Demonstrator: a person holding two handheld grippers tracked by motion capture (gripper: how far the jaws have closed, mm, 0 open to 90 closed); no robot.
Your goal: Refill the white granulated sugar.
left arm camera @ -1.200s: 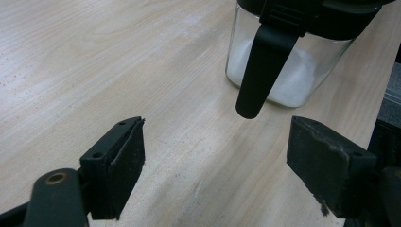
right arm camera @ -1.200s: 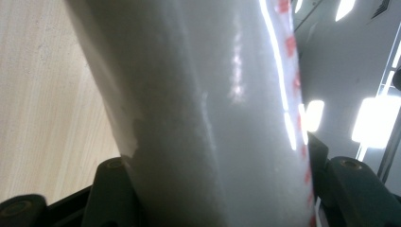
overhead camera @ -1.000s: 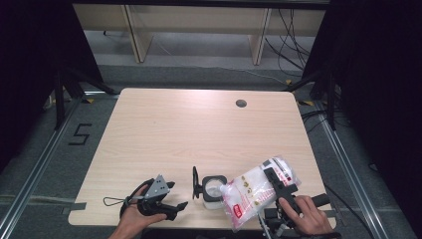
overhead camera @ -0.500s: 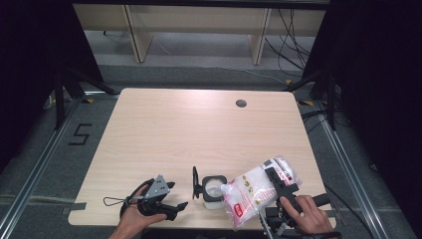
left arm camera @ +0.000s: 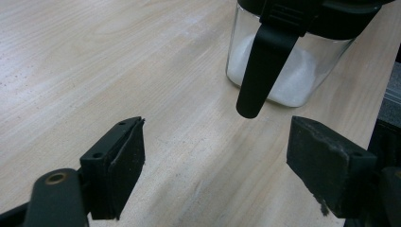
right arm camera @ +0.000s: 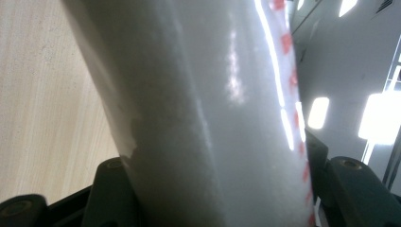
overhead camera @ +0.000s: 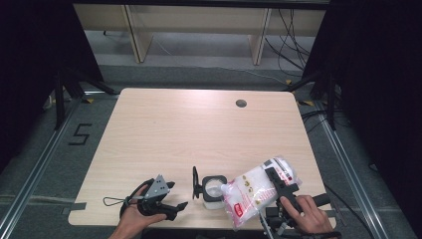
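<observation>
A pale wooden tabletop [overhead camera: 199,134] stands in a dark room with shelving legs and cables behind it; in the high view, at the lower middle of the frame, a glass jar [overhead camera: 213,190] with a black flip lid swung open to its left sits near the front edge, and a clear refill bag [overhead camera: 256,191] of white grains is tilted over it from the lower right, its spout at the jar's mouth, pinched by the right tongs [overhead camera: 278,185], while the left tongs [overhead camera: 171,196] rest at the lower left, well apart from the jar. In the left gripper view the left tongs [left arm camera: 215,165] are spread with nothing between them, and at the upper right the jar [left arm camera: 288,71] holds a low layer of white grains, its black lid tab hanging in front. In the right gripper view the right tongs [right arm camera: 222,189] clamp the bag [right arm camera: 198,104], whose white contents rise up the centre. To pour well, I judge the spout should stay over the mouth, the bag tipped gently, and the idle tongs could steady the jar
</observation>
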